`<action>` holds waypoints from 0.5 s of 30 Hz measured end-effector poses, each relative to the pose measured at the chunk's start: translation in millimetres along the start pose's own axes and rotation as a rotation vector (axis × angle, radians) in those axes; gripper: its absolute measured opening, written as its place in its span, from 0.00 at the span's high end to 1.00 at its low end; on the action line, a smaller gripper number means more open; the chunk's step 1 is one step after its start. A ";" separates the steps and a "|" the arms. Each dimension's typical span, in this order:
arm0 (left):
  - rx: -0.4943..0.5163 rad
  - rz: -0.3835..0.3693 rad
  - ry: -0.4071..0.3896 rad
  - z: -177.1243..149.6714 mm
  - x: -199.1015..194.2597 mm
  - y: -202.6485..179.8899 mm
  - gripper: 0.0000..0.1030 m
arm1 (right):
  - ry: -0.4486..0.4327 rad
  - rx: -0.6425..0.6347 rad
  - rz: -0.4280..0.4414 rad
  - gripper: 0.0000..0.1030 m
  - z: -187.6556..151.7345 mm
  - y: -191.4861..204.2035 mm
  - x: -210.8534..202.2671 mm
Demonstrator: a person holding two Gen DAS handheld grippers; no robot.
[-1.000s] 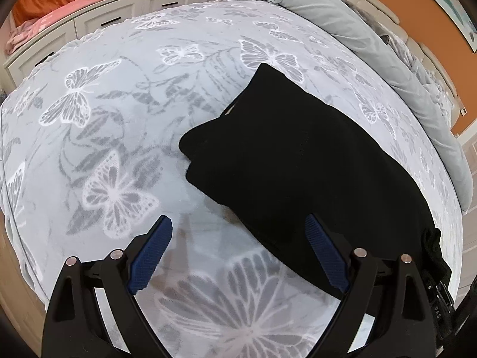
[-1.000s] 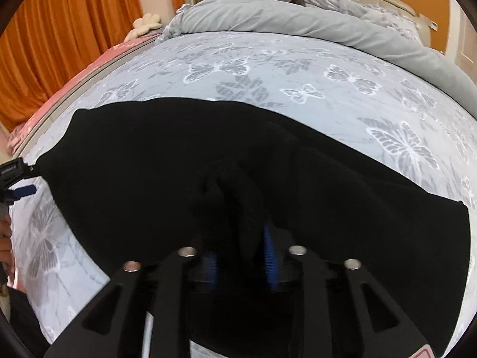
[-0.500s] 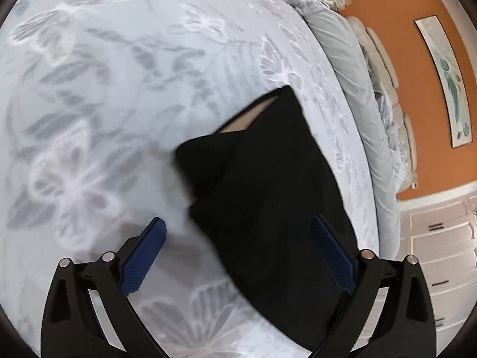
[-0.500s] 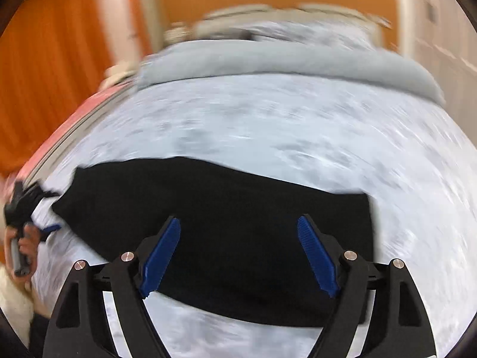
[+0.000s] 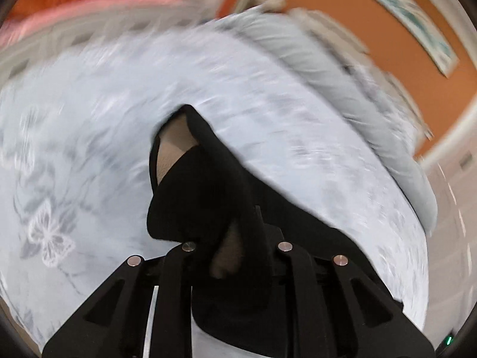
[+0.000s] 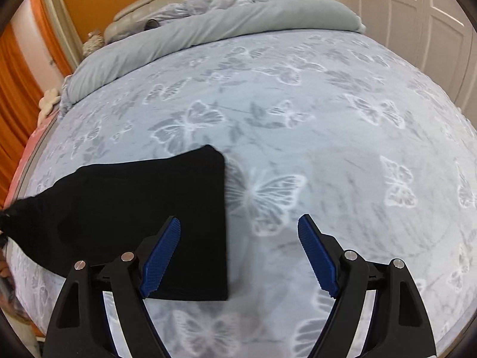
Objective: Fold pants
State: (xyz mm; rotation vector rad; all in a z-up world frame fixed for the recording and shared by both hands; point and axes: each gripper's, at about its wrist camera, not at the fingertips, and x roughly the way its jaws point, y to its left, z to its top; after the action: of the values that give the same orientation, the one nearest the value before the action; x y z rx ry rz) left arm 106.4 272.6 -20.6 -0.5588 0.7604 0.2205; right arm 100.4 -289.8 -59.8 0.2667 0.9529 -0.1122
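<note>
Across the lower left of the right wrist view, the black pants (image 6: 143, 217) lie on the butterfly-print bedspread (image 6: 328, 125) as a compact dark slab with a straight edge toward the frame's centre and a square corner at its upper right; that shape suggests at least one fold has already been made and laid down. Toward the far left edge of that view the cloth narrows and rises off the bed into a pulled-up point. In the left wrist view the same pants (image 5: 208, 185) climb from the middle of the frame down into the left gripper (image 5: 235, 247), whose jaws are closing with the fabric between them; a bunch of black cloth fills the gap, and a pale inner lining shows where the top layer peels open near the frame's centre. That view is smeared with motion, so how much cloth is caught I cannot tell. The right gripper (image 6: 238, 253) hangs with its blue pads (image 6: 317, 256) spread wide and nothing between them, one pad over the slab's right part, the other over bare bedspread. My judgement: the task is partway along, with a further fold from the lifted end in hand, and smoothing and squaring the stack left to do.
</note>
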 end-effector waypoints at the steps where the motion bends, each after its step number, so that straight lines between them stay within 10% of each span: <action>1: 0.041 -0.019 -0.017 -2.5 -9.9 -17.7 0.83 | 0.000 0.004 0.000 0.24 -0.4 -2.8 -1.4; 15: 0.493 -0.236 0.040 -118.6 -41.9 -243.6 0.83 | -0.027 0.038 0.013 0.23 -2.0 -38.9 -19.9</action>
State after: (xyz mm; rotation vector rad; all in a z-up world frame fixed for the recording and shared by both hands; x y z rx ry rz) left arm 100.2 4.4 35.9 -0.1809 0.7475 -0.1959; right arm 79.1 -327.1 -51.4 0.3053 0.9223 -0.1221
